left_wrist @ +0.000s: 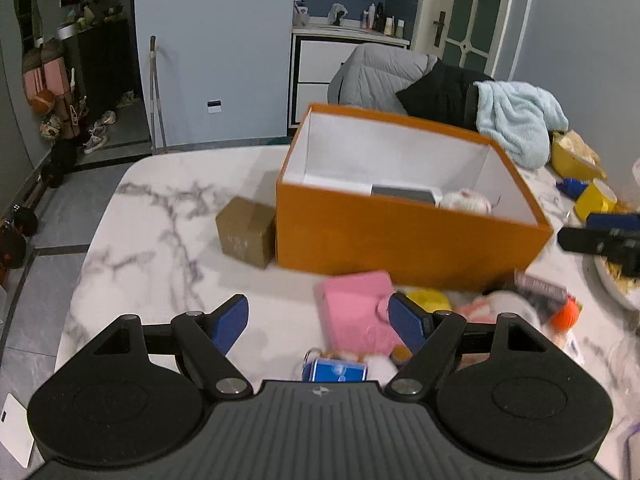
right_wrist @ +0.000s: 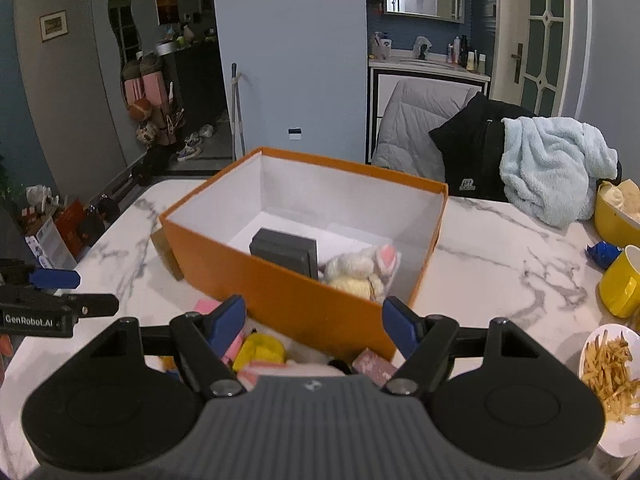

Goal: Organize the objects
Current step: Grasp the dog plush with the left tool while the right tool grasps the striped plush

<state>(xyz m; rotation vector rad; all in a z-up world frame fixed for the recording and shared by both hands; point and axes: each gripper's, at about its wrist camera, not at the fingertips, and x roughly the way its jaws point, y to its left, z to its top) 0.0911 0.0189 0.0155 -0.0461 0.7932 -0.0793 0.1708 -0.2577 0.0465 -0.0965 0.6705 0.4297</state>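
An open orange box (left_wrist: 400,240) (right_wrist: 280,292) stands on the marble table (left_wrist: 160,216). Inside it lie a grey case (right_wrist: 286,252) (left_wrist: 404,194) and a white plush bunny (right_wrist: 360,268) (left_wrist: 466,200). Loose items lie in front of the box: a pink box (left_wrist: 356,312), a yellow soft toy (right_wrist: 260,350) (left_wrist: 430,300), a blue item (left_wrist: 340,370), an orange ball (left_wrist: 566,314) and a small patterned box (right_wrist: 374,362). My left gripper (left_wrist: 318,316) hangs open above the pink box's left part. My right gripper (right_wrist: 313,316) is open too, low before the box's front wall, holding nothing.
A brown carton (left_wrist: 246,230) sits against the orange box's left side. On the right stand a yellow mug (right_wrist: 622,284), a yellow bowl (right_wrist: 616,216) and a plate of fries (right_wrist: 608,376). A light blue towel (right_wrist: 552,164) and a black jacket (right_wrist: 468,148) hang over chairs behind.
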